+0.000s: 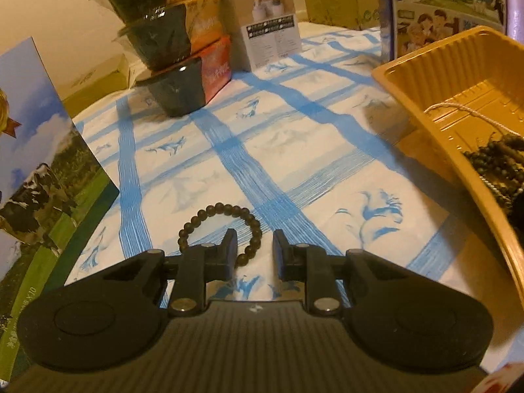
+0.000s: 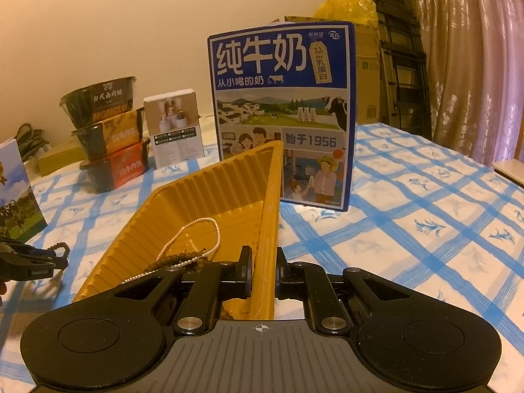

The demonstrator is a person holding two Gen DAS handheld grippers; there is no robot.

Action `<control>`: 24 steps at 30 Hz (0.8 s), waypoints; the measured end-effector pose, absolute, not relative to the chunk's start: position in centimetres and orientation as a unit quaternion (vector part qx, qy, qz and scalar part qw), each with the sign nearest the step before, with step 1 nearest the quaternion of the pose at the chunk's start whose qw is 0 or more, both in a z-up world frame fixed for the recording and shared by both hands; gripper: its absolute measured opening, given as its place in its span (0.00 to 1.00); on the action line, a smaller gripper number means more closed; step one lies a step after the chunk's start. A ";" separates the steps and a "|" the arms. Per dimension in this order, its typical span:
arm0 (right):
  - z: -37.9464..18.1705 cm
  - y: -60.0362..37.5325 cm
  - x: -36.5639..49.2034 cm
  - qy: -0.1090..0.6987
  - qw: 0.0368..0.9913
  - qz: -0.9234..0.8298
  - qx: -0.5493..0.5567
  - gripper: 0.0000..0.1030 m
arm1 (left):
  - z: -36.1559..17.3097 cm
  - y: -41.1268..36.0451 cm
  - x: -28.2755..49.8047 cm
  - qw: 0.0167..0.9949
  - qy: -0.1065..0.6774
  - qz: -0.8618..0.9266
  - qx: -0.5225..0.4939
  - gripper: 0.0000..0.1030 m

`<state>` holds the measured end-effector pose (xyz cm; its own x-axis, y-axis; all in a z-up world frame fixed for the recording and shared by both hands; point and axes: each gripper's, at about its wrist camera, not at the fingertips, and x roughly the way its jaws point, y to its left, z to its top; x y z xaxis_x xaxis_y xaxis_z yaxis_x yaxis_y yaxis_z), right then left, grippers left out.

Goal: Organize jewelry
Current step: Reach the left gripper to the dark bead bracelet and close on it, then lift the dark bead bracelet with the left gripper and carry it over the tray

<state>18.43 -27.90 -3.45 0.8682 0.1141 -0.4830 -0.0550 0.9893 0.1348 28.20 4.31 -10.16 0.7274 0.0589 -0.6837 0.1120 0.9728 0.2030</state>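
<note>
Right claw [image 2: 263, 273] clamps the yellow tray [image 2: 196, 203] by its wall; left claw [image 1: 254, 250] gapes, holding nothing.
Dark bead bracelet [image 1: 219, 221] lies on the checked cloth [image 1: 294, 150] just ahead of the left fingers, partly behind one; a pale chain [image 2: 199, 239] and dark beads [image 2: 183, 258] sit in the tray, left of the right claw.

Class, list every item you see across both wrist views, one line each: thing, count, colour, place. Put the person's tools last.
bead bracelet: one, dark, on the cloth at the left gripper's fingertips
yellow tray: one, tilted, its wall pinched by the right gripper
pale chain: one, inside the tray
dark bead strands: a bunch, inside the tray
tablecloth: one, white with blue checks
milk carton: one, blue, upright behind the tray
food bowls: three, dark, stacked far left
white box: one, beside the bowls
left gripper: open
right gripper: closed on the tray wall
</note>
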 end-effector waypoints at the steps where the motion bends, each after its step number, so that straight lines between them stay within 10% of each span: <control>1: -3.5 -28.0 18.4 0.253 0.965 0.044 0.058 0.12 | -10.2 4.4 28.3 0.922 0.369 -0.016 0.113 0.20; 24: -3.3 -27.8 18.5 0.251 0.965 0.047 0.058 0.12 | -4.0 4.3 22.0 0.937 0.342 -0.066 0.027 0.06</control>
